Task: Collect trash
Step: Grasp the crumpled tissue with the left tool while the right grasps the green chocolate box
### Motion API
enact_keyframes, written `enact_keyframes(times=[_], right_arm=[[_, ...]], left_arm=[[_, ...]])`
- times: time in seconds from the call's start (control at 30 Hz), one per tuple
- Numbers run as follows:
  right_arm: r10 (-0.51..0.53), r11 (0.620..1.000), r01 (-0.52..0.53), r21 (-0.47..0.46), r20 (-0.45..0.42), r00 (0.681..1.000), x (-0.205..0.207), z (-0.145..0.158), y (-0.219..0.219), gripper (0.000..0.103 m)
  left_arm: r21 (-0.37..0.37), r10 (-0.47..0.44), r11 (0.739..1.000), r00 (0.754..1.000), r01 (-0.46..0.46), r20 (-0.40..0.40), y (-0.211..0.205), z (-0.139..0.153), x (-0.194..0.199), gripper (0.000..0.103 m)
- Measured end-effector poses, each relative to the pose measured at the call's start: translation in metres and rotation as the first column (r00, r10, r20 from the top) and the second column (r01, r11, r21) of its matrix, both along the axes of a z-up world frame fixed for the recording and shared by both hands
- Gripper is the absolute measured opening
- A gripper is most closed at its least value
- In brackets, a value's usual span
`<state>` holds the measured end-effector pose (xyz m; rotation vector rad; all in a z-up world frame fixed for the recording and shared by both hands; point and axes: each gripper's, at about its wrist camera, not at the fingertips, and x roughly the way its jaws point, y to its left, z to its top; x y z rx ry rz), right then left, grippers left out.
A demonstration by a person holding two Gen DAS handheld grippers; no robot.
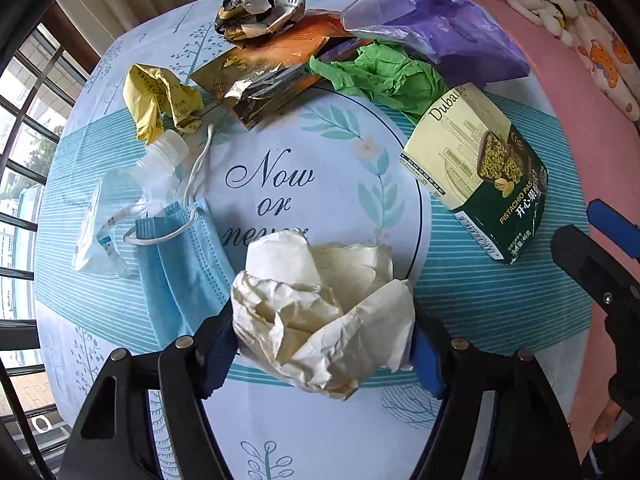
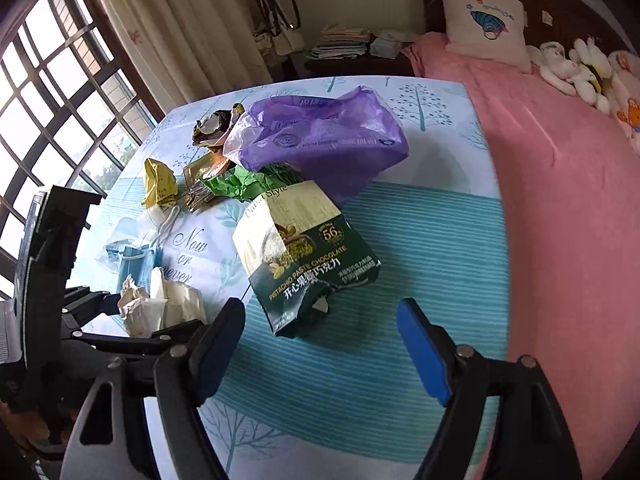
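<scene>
Worktop [image 2: 440, 264] edge at 3 o'clock abuts the pink bed [image 2: 568, 216]; window side at 9 o'clock. Bare striped cloth near the right tongs [image 2: 320, 356], which gape wide, holding nothing.

Left tongs [image 1: 324, 344] close around one crumpled white paper [image 1: 320, 312], pads at its sides, at 6 o'clock on the worktop.

Count: one blue mask [image 1: 180, 264], one clear bottle [image 1: 160, 160], one yellow wrapper [image 1: 160, 100], one green paper [image 1: 384, 76], one purple bag [image 1: 436, 28], one chocolate box [image 1: 480, 172].
</scene>
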<state>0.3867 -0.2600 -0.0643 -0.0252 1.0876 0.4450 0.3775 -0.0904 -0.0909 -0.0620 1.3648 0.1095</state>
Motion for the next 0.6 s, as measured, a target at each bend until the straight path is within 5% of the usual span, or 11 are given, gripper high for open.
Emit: enact_keyframes(times=[0.07, 0.6], right_arm=[[0.043, 0.999, -0.042, -0.026, 0.012, 0.999, 0.007, -0.005, 0.006, 0.086], [0.305, 0.929, -0.304, -0.210, -0.030, 0.952, 0.034, -0.046, 0.055, 0.095]], left_arm=[[0.001, -0.003, 1.000, 1.000, 0.003, 0.013, 0.000, 0.002, 0.000, 0.060], [-0.053, 0.071, 0.996, 0.997, -0.070, 0.019, 0.024, 0.011, 0.000, 0.058]])
